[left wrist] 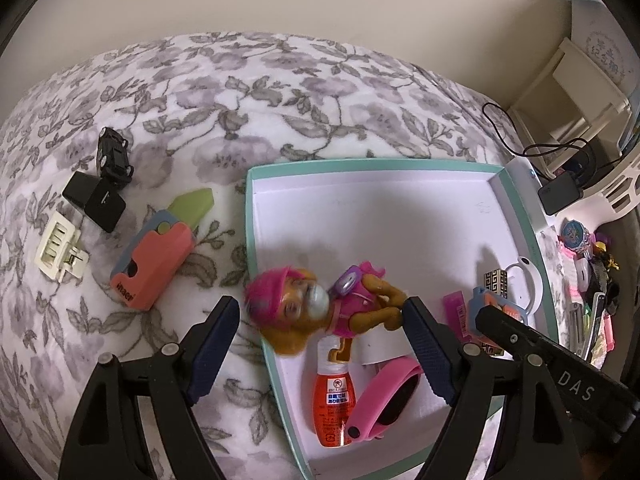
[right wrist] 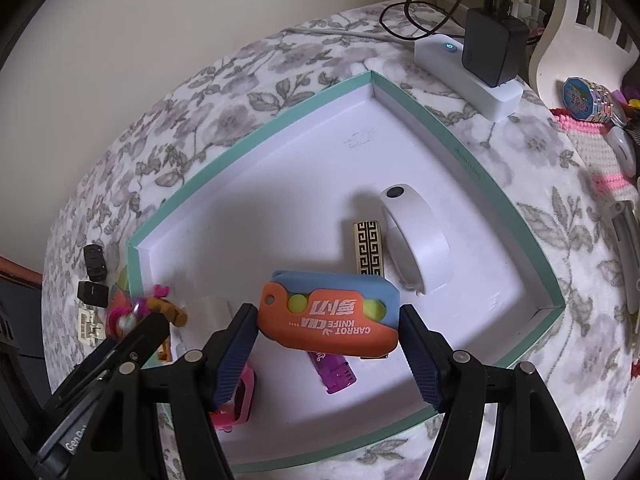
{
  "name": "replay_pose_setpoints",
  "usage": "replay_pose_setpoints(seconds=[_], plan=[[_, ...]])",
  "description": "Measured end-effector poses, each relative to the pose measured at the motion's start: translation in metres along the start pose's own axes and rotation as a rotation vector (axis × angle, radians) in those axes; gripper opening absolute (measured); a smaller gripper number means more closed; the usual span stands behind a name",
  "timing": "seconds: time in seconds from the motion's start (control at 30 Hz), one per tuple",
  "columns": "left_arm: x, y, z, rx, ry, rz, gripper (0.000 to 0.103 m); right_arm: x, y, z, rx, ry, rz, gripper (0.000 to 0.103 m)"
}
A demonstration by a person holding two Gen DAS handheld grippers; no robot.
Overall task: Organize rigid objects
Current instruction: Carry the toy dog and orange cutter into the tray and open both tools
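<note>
I've got the orange-and-blue carrot knife toy (right wrist: 329, 314) sitting between the right gripper (right wrist: 329, 344) pads, lower centre of the right wrist view, over the white floor of the teal-rimmed box (right wrist: 460, 120). Both pads look to be touching its ends, so I read it as clamped on the toy at a fairly wide setting.

Left gripper (left wrist: 320, 344) stands wide, nothing pinched. The pink-capped toy pup figure (left wrist: 320, 308) lies in the gap between its fingers, bottom centre of the left wrist view, across the box's left wall; head blurred. I can't see either pad pressing on it.

Inside the box, left view: orange bottle (left wrist: 335, 404) and pink wristband (left wrist: 390, 398) just below the figure, touching each other. Right view: white wristband (right wrist: 416, 236) centre right, gold key-pattern bar (right wrist: 369, 248) just beside it on the left, purple lighter (right wrist: 335, 372) partly under the held toy.

Outside the box on the floral blanket (left wrist: 200, 92), left of the left view: second carrot knife toy (left wrist: 156, 260) with green tip out, cream hair claw (left wrist: 58, 252), two black cubes (left wrist: 94, 200), black toy car (left wrist: 114, 156) above them.

Upper right of the right view: black charger (right wrist: 494, 52) on a white power strip (right wrist: 468, 80).
</note>
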State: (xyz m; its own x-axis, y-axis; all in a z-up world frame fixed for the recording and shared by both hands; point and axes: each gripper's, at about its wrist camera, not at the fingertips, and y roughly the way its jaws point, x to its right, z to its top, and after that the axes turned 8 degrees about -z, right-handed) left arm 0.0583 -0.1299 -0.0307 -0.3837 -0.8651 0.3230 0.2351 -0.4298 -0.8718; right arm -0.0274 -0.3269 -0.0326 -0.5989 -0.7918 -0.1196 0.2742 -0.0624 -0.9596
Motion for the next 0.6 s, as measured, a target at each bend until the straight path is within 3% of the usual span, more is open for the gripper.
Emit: replay_pose_setpoints(seconds=[0.17, 0.33, 0.47, 0.6], plan=[[0.001, -0.003, 0.001, 0.020, 0.011, 0.029, 0.094, -0.001, 0.001, 0.000, 0.002, -0.007, -0.007, 0.074], [-0.005, -0.007, 0.003, 0.047, -0.007, 0.046, 0.094, 0.000, 0.001, 0.000, 0.012, -0.011, -0.022, 0.075], [-0.011, -0.012, 0.004, 0.070, -0.032, 0.059, 0.094, 0.002, -0.004, 0.003, 0.047, -0.006, -0.032, 0.092], [-0.019, -0.015, 0.006, 0.084, -0.063, 0.076, 0.094, 0.004, -0.005, 0.004, 0.059, 0.000, -0.031, 0.092]])
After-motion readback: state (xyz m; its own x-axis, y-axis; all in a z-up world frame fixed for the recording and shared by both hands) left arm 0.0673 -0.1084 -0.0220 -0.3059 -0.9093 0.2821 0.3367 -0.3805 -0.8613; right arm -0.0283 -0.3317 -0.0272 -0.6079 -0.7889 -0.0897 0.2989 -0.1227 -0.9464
